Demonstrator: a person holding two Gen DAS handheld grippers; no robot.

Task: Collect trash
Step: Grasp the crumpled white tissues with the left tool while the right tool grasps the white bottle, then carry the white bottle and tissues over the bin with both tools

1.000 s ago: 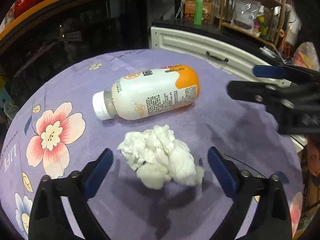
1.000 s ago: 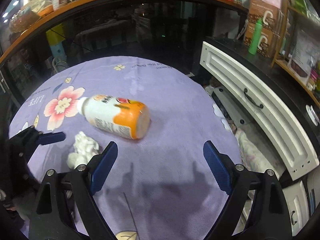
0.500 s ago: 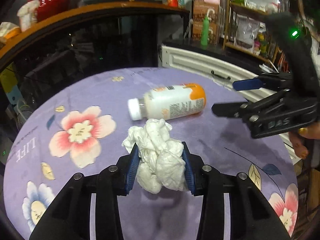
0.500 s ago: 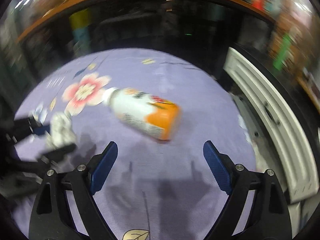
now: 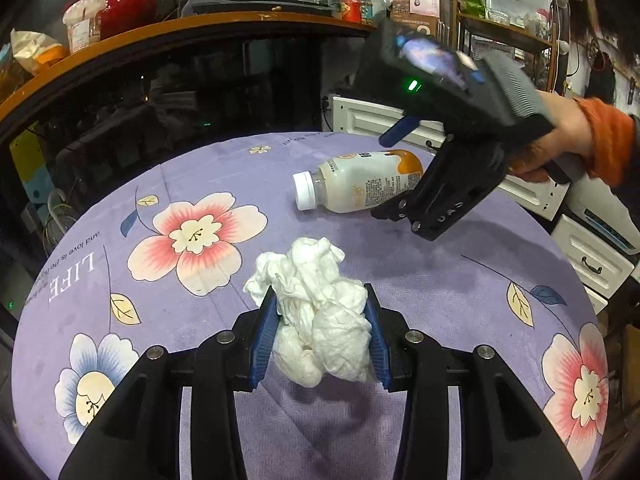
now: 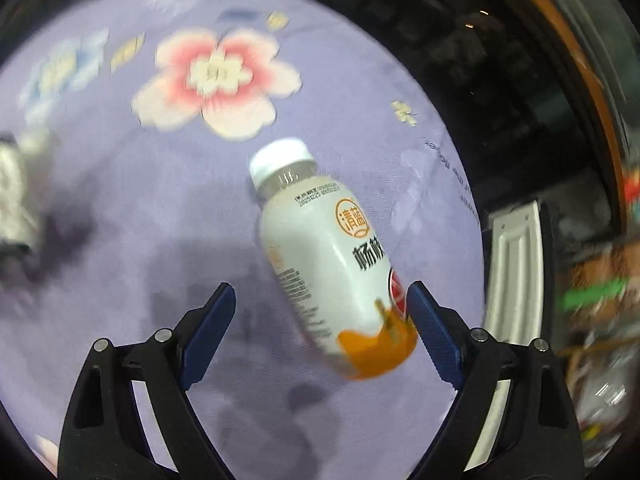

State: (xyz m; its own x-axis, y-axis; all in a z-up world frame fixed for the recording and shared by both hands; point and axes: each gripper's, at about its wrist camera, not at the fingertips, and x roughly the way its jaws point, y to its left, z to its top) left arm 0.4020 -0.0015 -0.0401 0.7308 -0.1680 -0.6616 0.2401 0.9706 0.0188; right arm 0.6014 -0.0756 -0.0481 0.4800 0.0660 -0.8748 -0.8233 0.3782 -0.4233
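Observation:
My left gripper [image 5: 320,336] is shut on a crumpled white tissue wad [image 5: 316,312] and holds it just above the purple flowered tablecloth [image 5: 160,184]. A white plastic bottle with an orange base and white cap [image 5: 356,186] lies on its side further back. My right gripper [image 6: 320,328] is open, with the bottle's orange base [image 6: 332,248] between its blue pads, close against the right pad. In the left wrist view the right gripper [image 5: 404,200] hangs over the bottle's base. The tissue shows blurred at the left edge of the right wrist view [image 6: 16,196].
White cabinet drawers [image 5: 592,256] stand beyond the table's right edge. A dark glass counter with an orange rim [image 5: 160,36] curves behind the table, with a red vase [image 5: 124,0] and jars on it. Shelves of goods fill the far right.
My left gripper has closed on the tissue wad and lifted it. My right gripper has swung down over the bottle, so its base now lies between the open fingers.

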